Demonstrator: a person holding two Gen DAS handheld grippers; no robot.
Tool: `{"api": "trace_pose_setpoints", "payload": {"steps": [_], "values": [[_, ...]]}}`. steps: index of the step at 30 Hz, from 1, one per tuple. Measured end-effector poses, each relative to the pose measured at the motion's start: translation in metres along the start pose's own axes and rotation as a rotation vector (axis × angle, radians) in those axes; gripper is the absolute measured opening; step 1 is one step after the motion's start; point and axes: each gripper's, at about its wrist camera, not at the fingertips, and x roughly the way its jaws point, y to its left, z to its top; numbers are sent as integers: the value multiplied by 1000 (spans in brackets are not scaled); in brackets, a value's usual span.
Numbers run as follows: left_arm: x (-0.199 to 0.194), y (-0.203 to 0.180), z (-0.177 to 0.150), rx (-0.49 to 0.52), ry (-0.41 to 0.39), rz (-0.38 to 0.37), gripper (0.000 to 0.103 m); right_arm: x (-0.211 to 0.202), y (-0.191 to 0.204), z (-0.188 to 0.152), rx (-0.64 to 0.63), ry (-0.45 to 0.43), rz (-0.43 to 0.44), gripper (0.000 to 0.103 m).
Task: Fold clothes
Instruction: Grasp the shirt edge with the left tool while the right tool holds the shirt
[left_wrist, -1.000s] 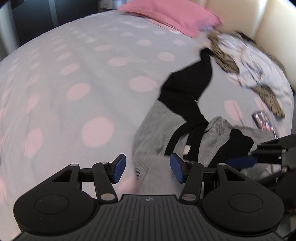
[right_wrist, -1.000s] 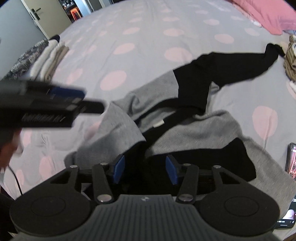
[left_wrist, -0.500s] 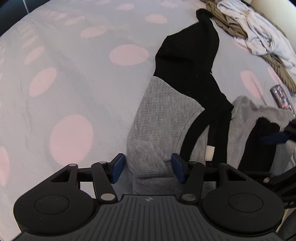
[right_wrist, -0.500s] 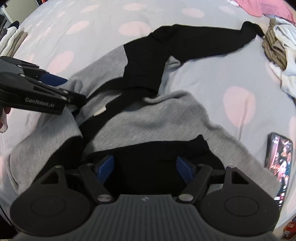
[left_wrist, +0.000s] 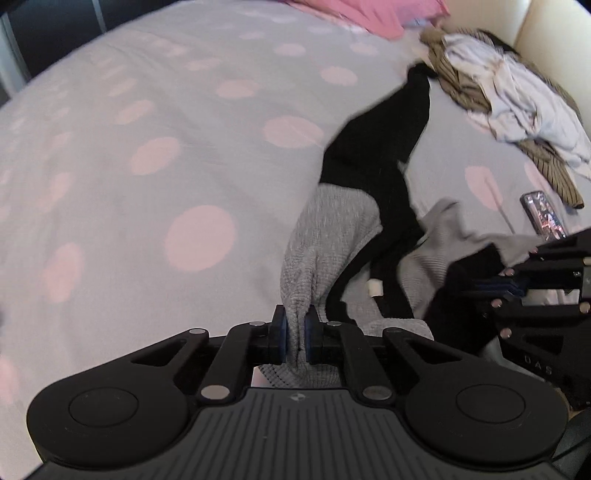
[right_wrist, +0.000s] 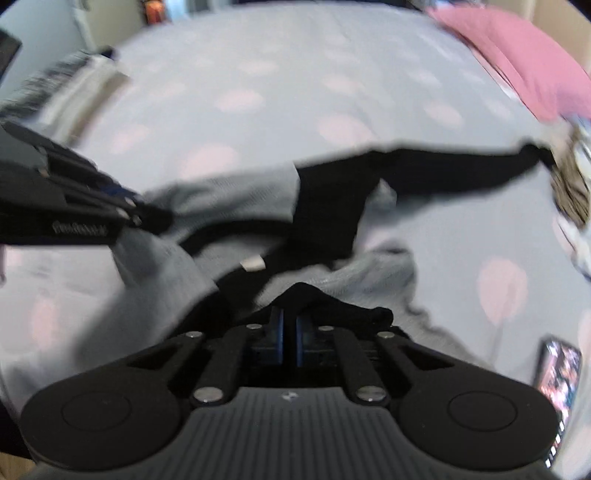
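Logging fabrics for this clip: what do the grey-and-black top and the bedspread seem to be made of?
Grey-and-black top: soft knit, matte, seemingly waffle or ribbed; grainy texture shows where it bunches. Bedspread: smooth woven cloth, matte, likely cotton, with printed pink dots.

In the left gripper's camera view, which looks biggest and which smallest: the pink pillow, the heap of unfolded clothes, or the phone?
Largest to smallest, as they look:
1. Heap of unfolded clothes
2. Pink pillow, partly cut off by the frame, so its place is unsure
3. Phone
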Motion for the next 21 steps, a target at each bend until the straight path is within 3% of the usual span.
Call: {"api": "trace_pose_setpoints", "payload": {"steps": [5, 8, 11, 19, 21], "values": [[-71, 28, -34, -125, -71, 44, 6, -39, 22, 14, -35, -139, 99, 7], [-108, 35, -58, -173, -91, 75, 6, -55, 31, 19, -39, -190, 150, 7], [-128, 32, -82, -222, -79, 55, 6, -64, 42, 20, -70, -210, 162, 7], [-87, -14, -122, -219, 51, -45, 7, -39, 62, 1, -157, -81, 123, 8], [-76, -21, -123, -183, 70, -39, 8, -35, 58, -8, -160, -65, 105, 13]]}}
